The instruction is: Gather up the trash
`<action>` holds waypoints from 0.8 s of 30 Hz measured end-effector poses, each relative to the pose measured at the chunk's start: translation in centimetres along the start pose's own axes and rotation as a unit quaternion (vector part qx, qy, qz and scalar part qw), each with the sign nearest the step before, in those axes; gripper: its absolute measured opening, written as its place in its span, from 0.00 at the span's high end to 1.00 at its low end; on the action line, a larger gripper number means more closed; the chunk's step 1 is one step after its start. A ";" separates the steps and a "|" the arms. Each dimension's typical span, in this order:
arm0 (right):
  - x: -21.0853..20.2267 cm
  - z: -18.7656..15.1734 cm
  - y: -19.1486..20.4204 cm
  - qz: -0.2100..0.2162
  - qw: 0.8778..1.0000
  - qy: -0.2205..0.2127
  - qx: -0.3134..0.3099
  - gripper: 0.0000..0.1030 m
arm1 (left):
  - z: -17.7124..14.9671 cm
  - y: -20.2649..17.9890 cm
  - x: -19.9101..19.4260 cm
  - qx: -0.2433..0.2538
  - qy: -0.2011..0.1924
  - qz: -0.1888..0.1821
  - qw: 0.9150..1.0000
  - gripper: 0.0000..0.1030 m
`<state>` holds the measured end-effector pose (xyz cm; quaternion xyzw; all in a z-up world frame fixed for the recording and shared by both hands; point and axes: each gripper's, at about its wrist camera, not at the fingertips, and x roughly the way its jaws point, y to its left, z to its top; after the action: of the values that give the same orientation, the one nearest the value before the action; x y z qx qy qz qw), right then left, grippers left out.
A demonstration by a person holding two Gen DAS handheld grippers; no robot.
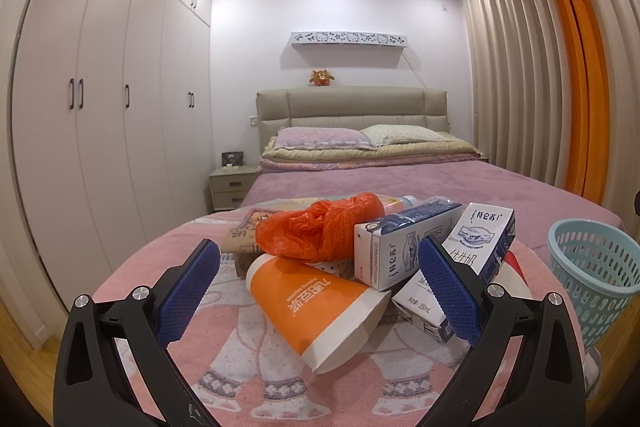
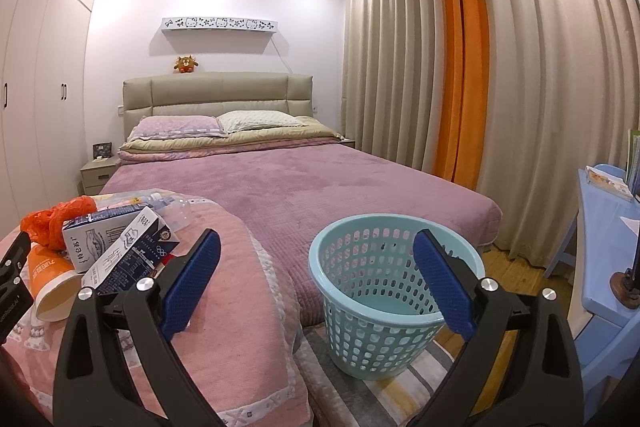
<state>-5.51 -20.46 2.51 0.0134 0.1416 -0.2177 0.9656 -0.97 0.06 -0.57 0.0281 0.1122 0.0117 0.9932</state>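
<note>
Trash is heaped on a pink blanket [image 1: 192, 343] spread over the near end of the bed [image 2: 304, 183], and it is seen straight ahead in the left wrist view. An orange paper cup [image 1: 316, 311] is laid on its side at the front of the heap, with its open mouth turned toward the camera. A crumpled orange plastic bag [image 1: 316, 229] is piled behind the cup, and a clear bottle [image 1: 400, 203] is partly hidden beyond the bag. A blue and white milk carton [image 1: 396, 247] is propped across the cup's right side, a second carton [image 1: 486, 241] is leaned just to its right, and a third carton [image 1: 420, 307] is pinned flat beneath them. The left tongs [image 1: 316, 283] are held wide open in front of the heap with nothing gripped, the cup being framed between the blue pads. The right tongs [image 2: 316, 279] are likewise spread wide and nothing is held by them. A pale blue basket [image 2: 394, 311] is stood upright on a striped rug [image 2: 404, 399] at the foot of the bed, just beside the blanket's edge, and is seen between the right pads. A blue worktop [image 2: 600, 223] is placed to the right of the basket, near the curtains [image 2: 532, 67]
</note>
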 end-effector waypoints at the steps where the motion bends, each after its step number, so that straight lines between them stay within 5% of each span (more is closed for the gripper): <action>1: 0.1 0.0 0.0 0.001 1.000 0.001 0.000 0.14 | 0.0 0.0 0.0 0.000 0.000 0.000 1.000 0.07; 12: 0.2 1.0 0.8 0.031 0.999 0.004 -0.008 0.29 | 1.7 2.9 0.1 -0.013 0.039 -0.040 0.998 0.07; 17: 1.6 1.4 2.8 0.091 0.995 0.028 -0.026 0.29 | 1.6 6.2 3.4 -0.048 0.153 -0.109 0.981 0.07; 21: 4.1 1.6 5.3 0.152 0.986 0.061 -0.040 0.28 | 0.4 5.9 4.9 -0.054 0.203 -0.148 0.966 0.07; 24: 6.8 1.5 7.3 0.199 0.973 0.108 -0.042 0.28 | -0.6 4.2 5.4 -0.025 0.221 -0.145 0.964 0.07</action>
<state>3.86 -16.78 1.78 0.0240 0.2489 -0.0121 0.9681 4.09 4.47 -2.12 -0.0169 0.3316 -0.1238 0.9351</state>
